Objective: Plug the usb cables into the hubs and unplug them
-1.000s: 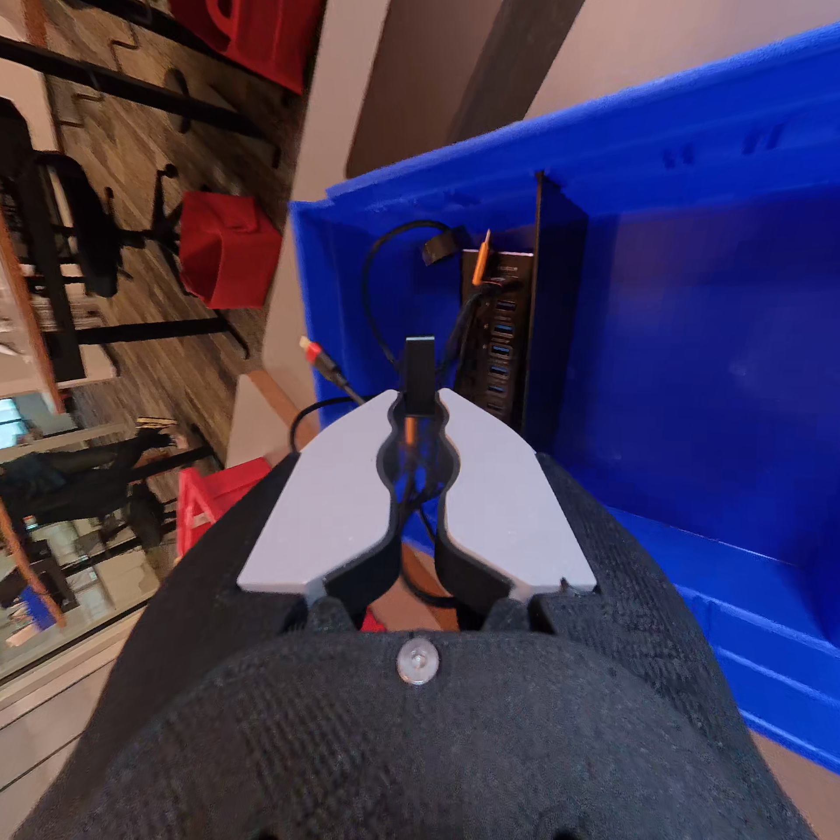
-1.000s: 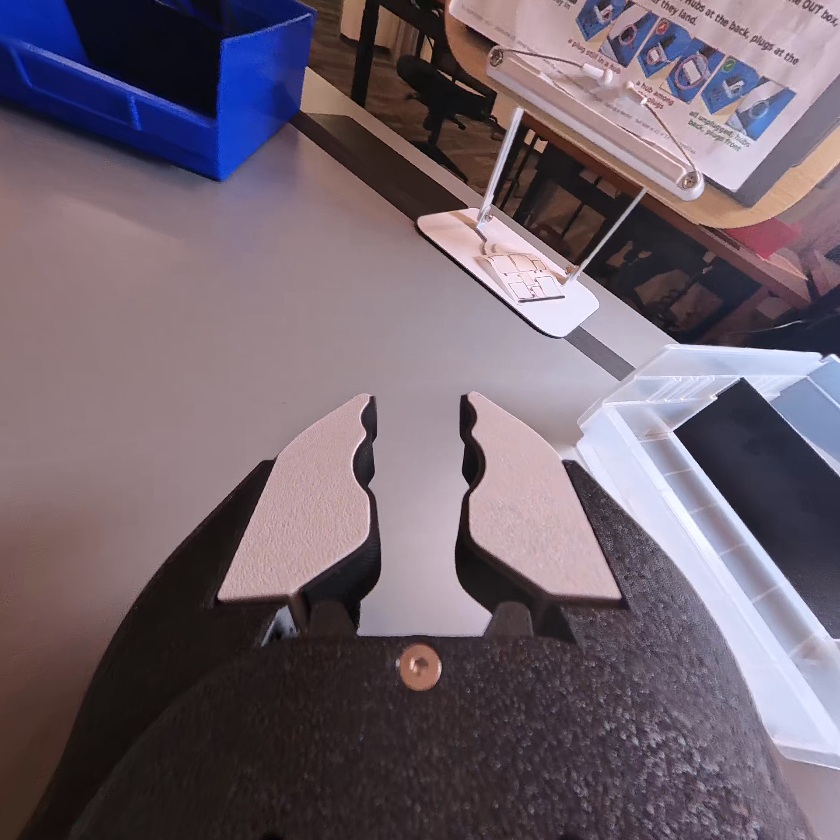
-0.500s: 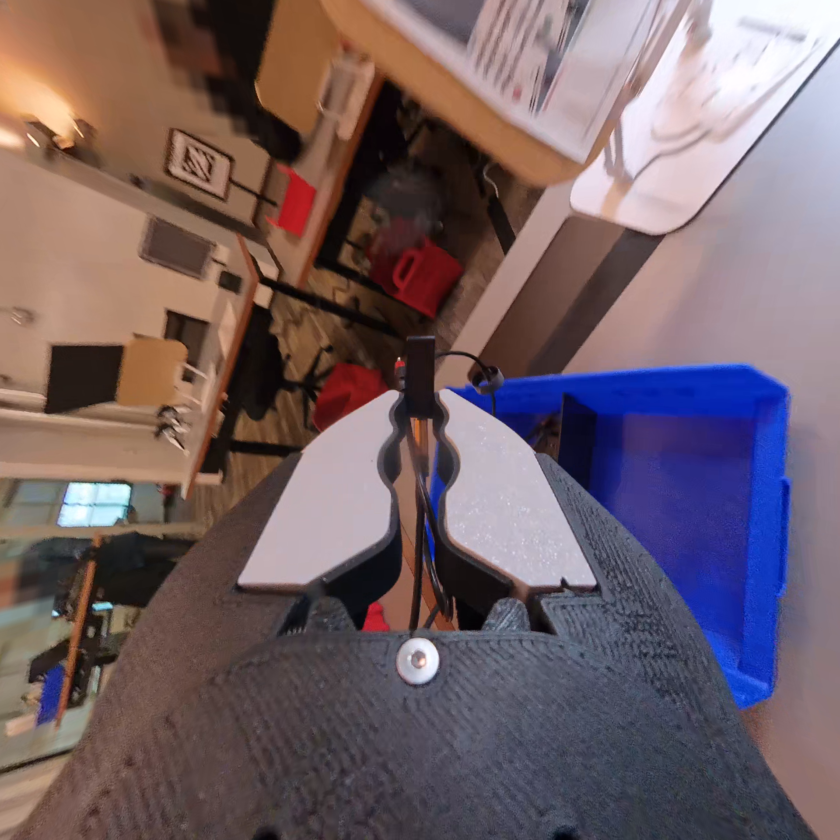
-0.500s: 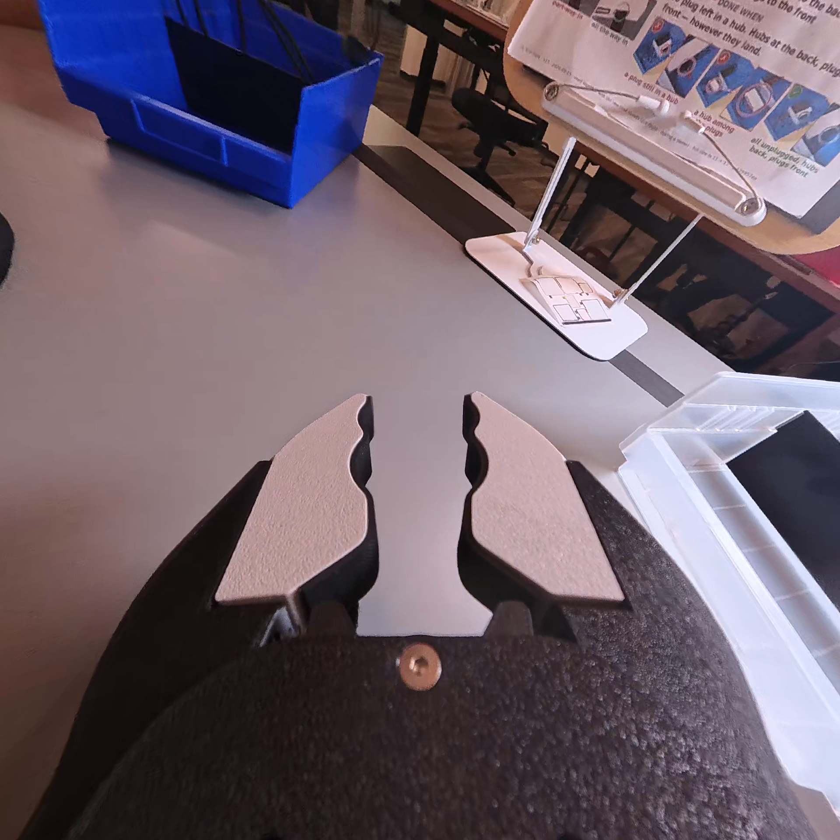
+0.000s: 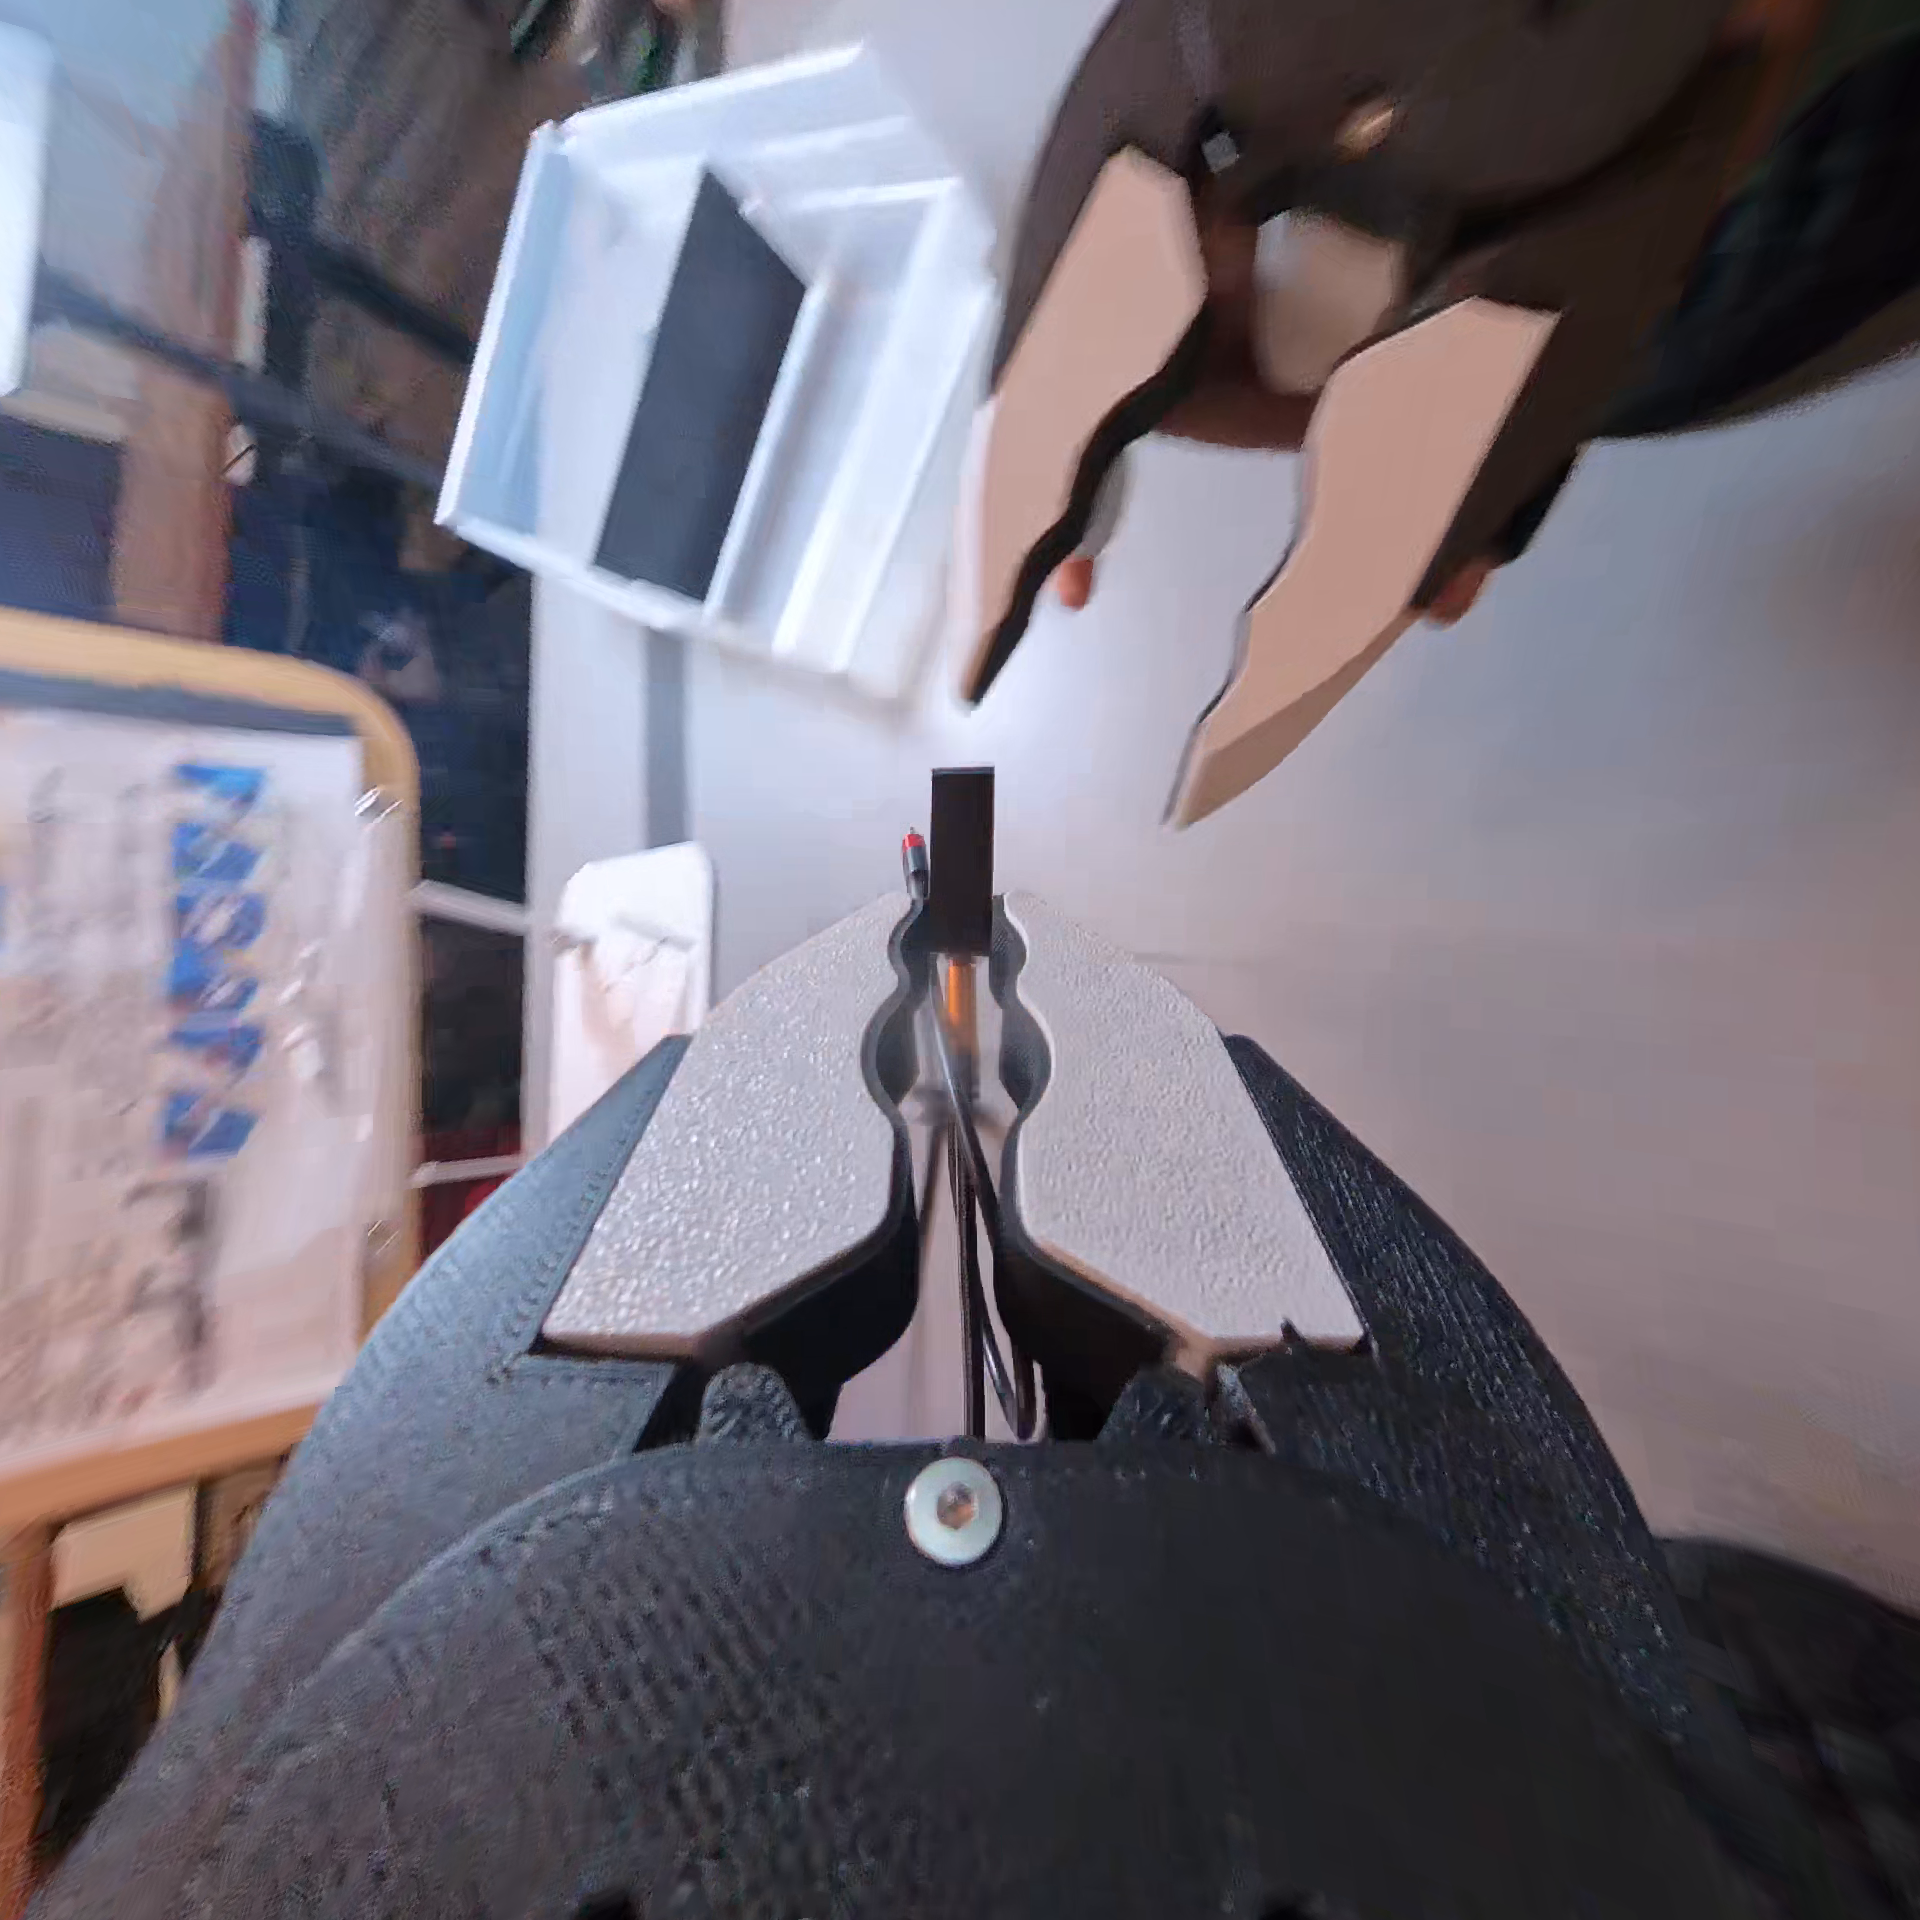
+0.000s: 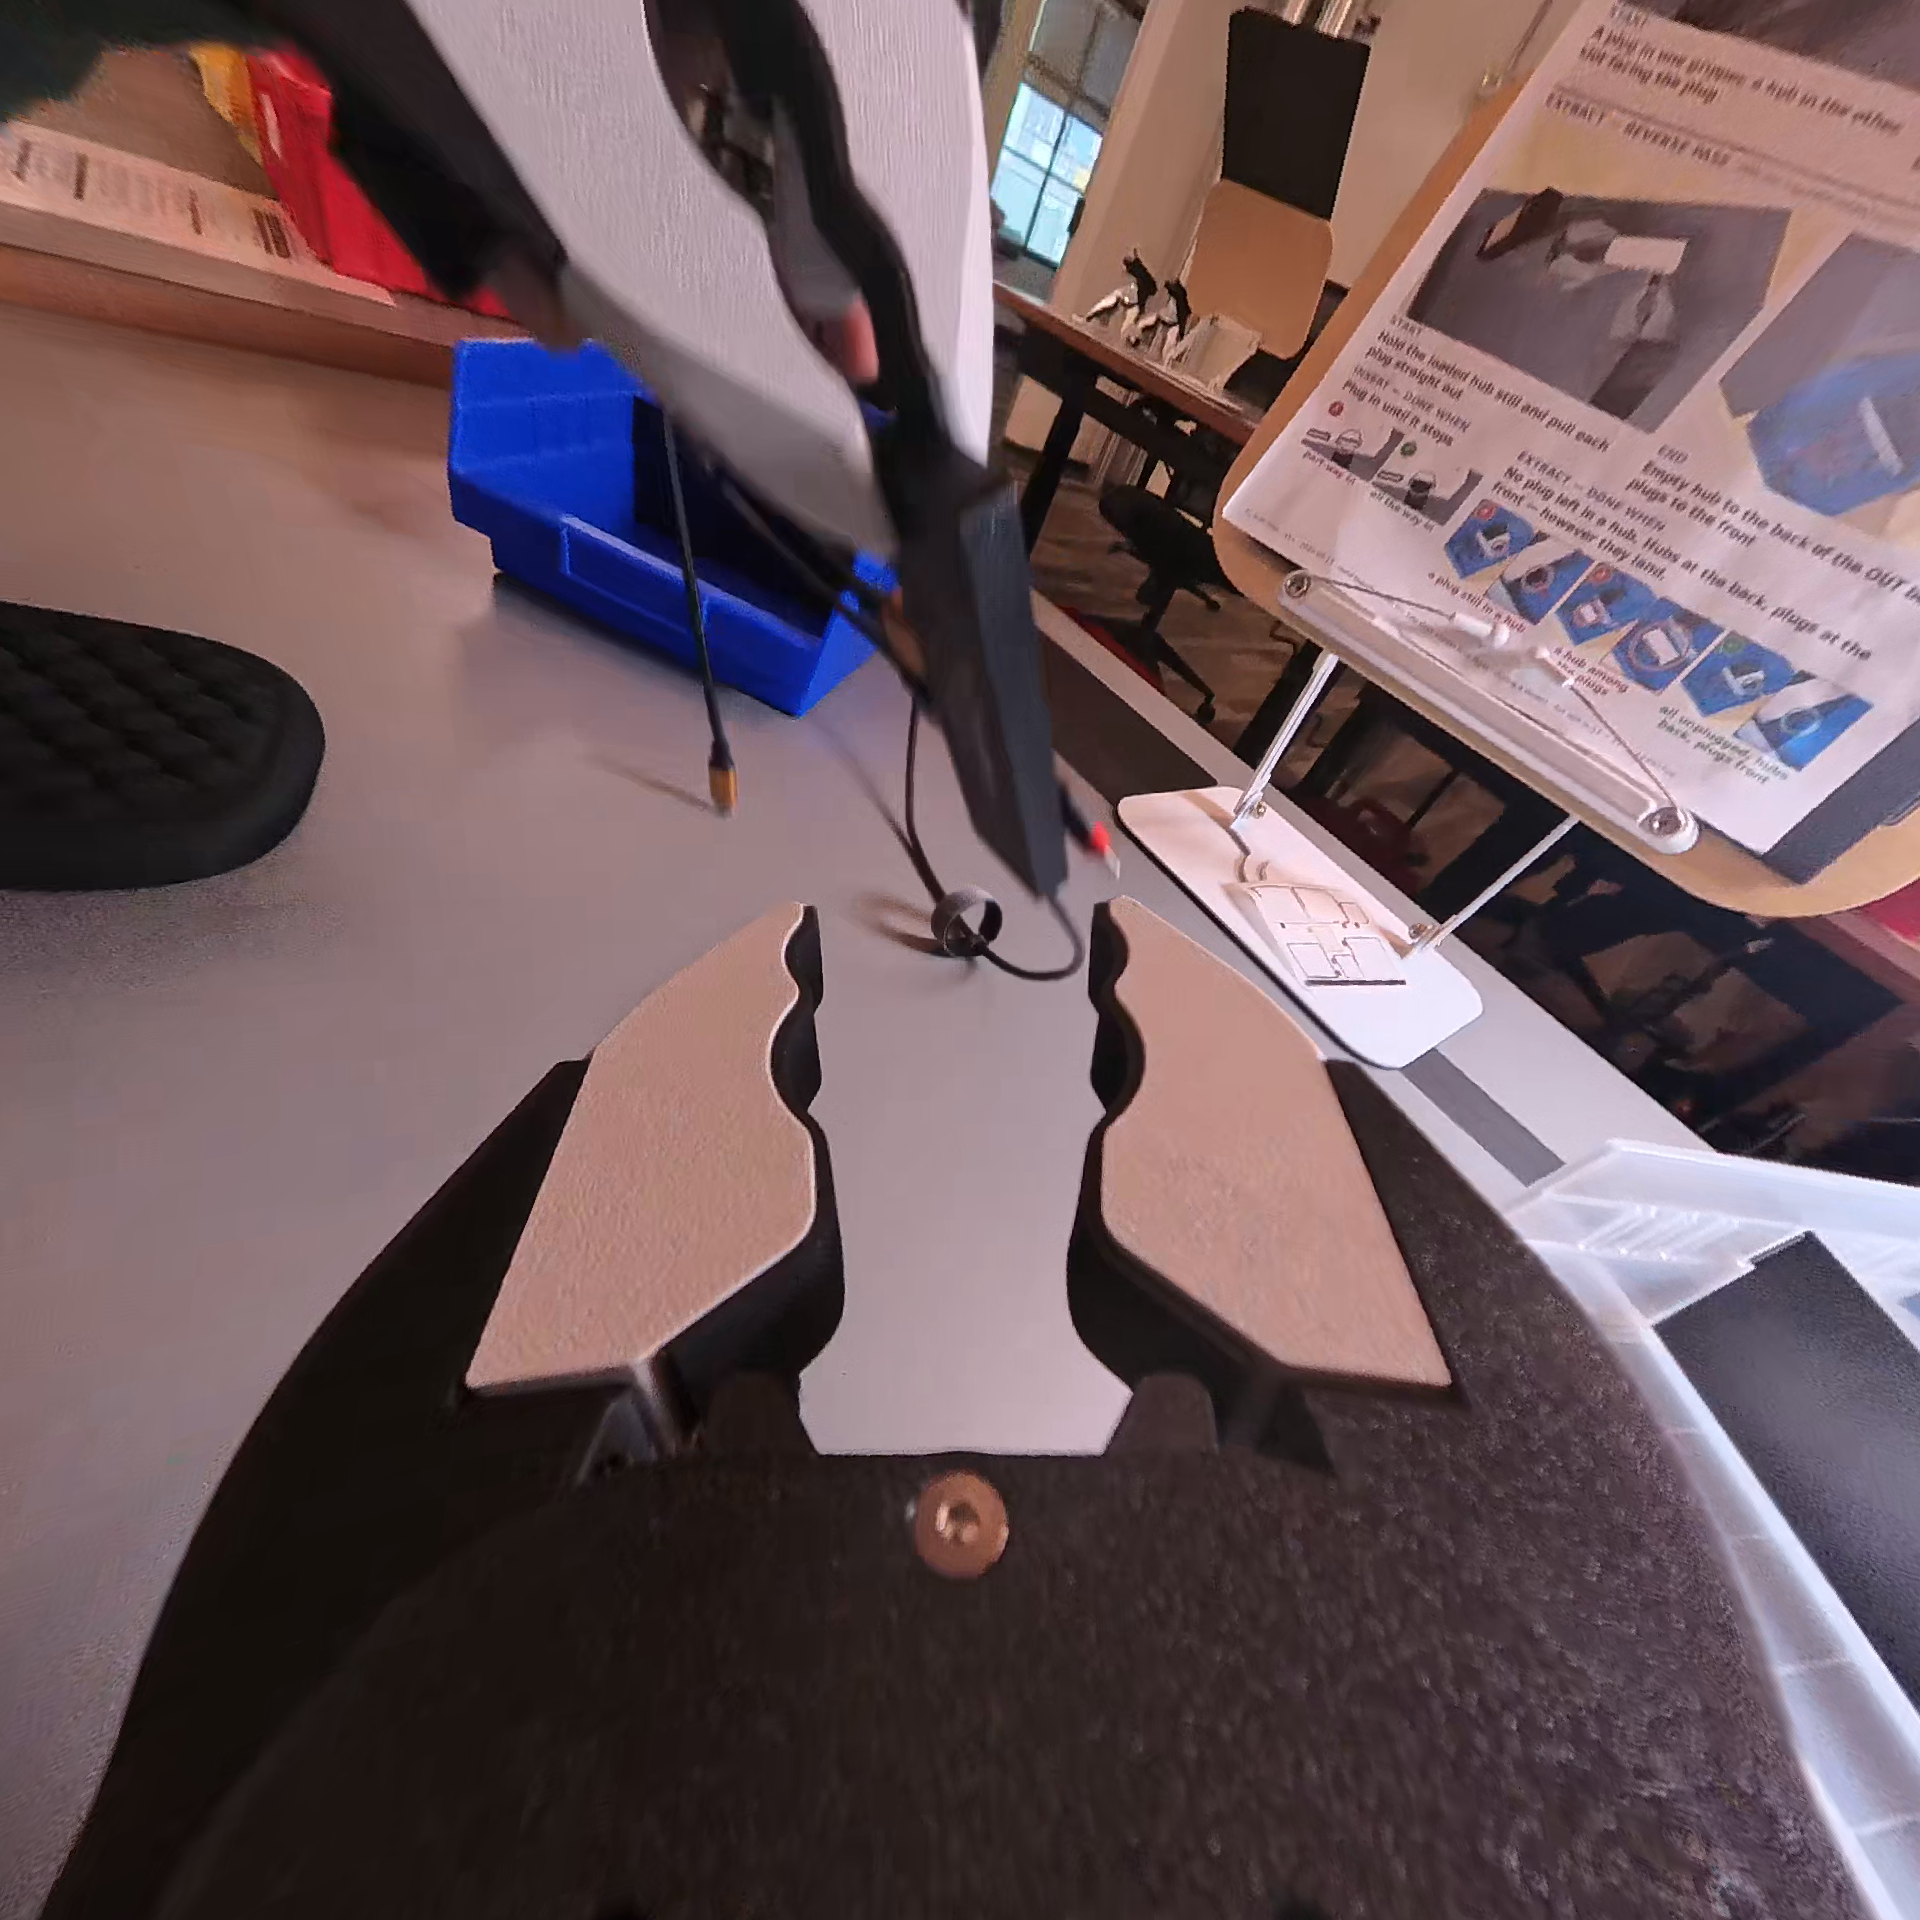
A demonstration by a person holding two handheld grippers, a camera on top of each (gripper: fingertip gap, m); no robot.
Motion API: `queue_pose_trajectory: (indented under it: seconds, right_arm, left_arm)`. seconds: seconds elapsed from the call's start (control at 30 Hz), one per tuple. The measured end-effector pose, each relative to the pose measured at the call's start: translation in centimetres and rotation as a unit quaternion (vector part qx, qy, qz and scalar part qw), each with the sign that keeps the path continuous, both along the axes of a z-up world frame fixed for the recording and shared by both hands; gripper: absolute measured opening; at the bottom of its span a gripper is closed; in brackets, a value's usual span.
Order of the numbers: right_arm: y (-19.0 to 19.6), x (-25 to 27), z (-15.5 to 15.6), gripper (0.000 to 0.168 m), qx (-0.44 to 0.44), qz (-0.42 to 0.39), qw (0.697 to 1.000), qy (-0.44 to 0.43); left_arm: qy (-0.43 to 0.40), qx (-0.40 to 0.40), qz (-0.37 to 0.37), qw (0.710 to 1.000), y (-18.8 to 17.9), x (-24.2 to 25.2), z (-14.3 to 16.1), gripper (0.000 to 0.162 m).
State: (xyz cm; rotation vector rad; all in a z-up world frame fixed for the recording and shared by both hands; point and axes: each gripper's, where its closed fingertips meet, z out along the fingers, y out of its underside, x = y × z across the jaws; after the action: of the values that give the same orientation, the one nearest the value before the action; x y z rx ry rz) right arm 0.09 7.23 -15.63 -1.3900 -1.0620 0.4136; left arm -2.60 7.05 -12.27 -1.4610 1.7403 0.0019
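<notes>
My left gripper (image 5: 958,914) is shut on a thin black USB hub (image 5: 962,842), whose end sticks out past the fingertips. Thin cables run back between the fingers, and a red-tipped plug (image 5: 910,847) shows beside the hub. In the right wrist view the left gripper (image 6: 914,488) holds the hub (image 6: 997,675) tilted above the grey table, with cables dangling: an orange-tipped plug (image 6: 720,790), a red-tipped plug (image 6: 1091,836) and a strapped cable loop (image 6: 961,920). My right gripper (image 6: 956,914) is open and empty just short of the hub; it also shows in the left wrist view (image 5: 1081,748).
A blue bin (image 6: 644,540) stands at the back left with cables trailing from it. A white document stand (image 6: 1299,935) with an instruction sheet is at the right. A clear plastic box (image 6: 1766,1351) lies at the near right. A black pad (image 6: 125,738) lies at the left.
My left gripper has carried the hub out of the blue bin and swung it over the table, in front of the right gripper. The right gripper has stayed open and turned left.
</notes>
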Motion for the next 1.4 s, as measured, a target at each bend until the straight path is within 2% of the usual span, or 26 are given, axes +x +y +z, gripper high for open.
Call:
queue_pose_trajectory:
  seconds: [0.03, 0.1, 0.17, 0.23, 0.37, 0.43, 0.53, 0.6, 0.7, 0.87, 1.0, 1.07, 1.17, 1.2, 1.23, 1.27, 1.33, 1.4]
  right_arm:
    - [-0.1, 0.1, 0.0, 0.05, 0.004, 0.005, 1.0, -0.002]
    - [-0.2, 0.4, -0.5, 0.046, 0.014, 0.012, 1.0, -0.019]
    - [0.1, 0.9, -1.6, 0.027, 0.03, 0.012, 0.998, -0.057]
    - [-0.1, 1.2, -2.3, 0.018, 0.041, 0.027, 0.996, -0.075]
    - [-0.4, 1.9, -1.8, 0.011, -0.001, 0.073, 0.996, -0.042]
    - [-0.2, 2.6, -1.9, 0.011, -0.033, 0.092, 0.995, -0.025]
    - [-1.3, 2.8, -2.1, 0.011, -0.061, 0.159, 0.985, -0.006]
    - [-1.8, 2.7, -1.9, 0.011, -0.075, 0.18, 0.981, 0.002]
    - [-2.4, 2.1, -2.1, 0.012, -0.071, 0.187, 0.98, -0.015]
    - [-2.7, 1.2, -2.7, 0.012, -0.063, 0.175, 0.981, -0.05]
    - [-2.0, 1.0, -4.7, 0.012, -0.069, 0.145, 0.982, -0.1]
    - [-1.5, 1.3, -5.7, 0.012, -0.079, 0.13, 0.981, -0.12]
    - [-0.9, 1.5, -6.5, 0.012, -0.085, 0.111, 0.981, -0.138]
    - [-0.8, 1.4, -6.6, 0.012, -0.085, 0.104, 0.98, -0.144]
    - [-0.7, 1.3, -6.8, 0.012, -0.084, 0.099, 0.98, -0.151]
    - [-0.7, 1.2, -6.9, 0.012, -0.083, 0.095, 0.979, -0.157]
    - [-0.7, 0.9, -7.2, 0.012, -0.079, 0.088, 0.979, -0.168]
    - [-0.8, 0.6, -7.3, 0.012, -0.072, 0.085, 0.978, -0.175]
  left_arm:
    - [0.001, -0.014, -0.018, 1.0, -0.6, 1.3, -1.1, 0.011]
    - [0.002, -0.03, -0.042, 0.999, -1.2, 3.2, -2.5, 0.011]
    - [-0.012, -0.047, -0.063, 0.997, -1.7, 4.6, -3.1, 0.011]
    - [-0.026, -0.062, -0.076, 0.995, -2.0, 5.5, -3.3, 0.011]
    - [-0.092, -0.071, -0.088, 0.989, -1.9, 5.7, -2.1, 0.012]
    - [-0.104, -0.093, -0.071, 0.988, -1.6, 4.6, -1.9, 0.028]
    - [-0.101, -0.077, -0.052, 0.991, -0.4, 2.8, -3.0, 0.033]
    - [-0.08, -0.089, -0.047, 0.992, -0.4, 1.8, -4.8, 0.029]
    - [-0.094, -0.096, -0.07, 0.988, -1.4, 1.2, -5.7, 0.003]
    - [-0.163, -0.185, -0.067, 0.967, -2.0, 0.3, -5.9, 0.004]
    - [-0.255, -0.321, -0.032, 0.911, -1.6, -0.5, -5.6, 0.008]
    - [-0.333, -0.359, -0.01, 0.872, -0.5, -1.4, -3.8, 0.01]
    - [-0.458, -0.372, 0.053, 0.806, 2.6, -4.0, -0.2, 0.009]
    - [-0.48, -0.356, 0.072, 0.799, 3.4, -4.8, 0.6, 0.01]
    - [-0.479, -0.333, 0.064, 0.81, 3.1, -5.0, 1.2, 0.009]
    - [-0.453, -0.312, 0.042, 0.834, 2.0, -4.6, 1.2, 0.009]
    - [-0.347, -0.3, -0.006, 0.889, -1.2, -2.6, -0.8, 0.008]
    - [-0.263, -0.269, -0.026, 0.926, -2.9, -0.8, -3.4, 0.014]
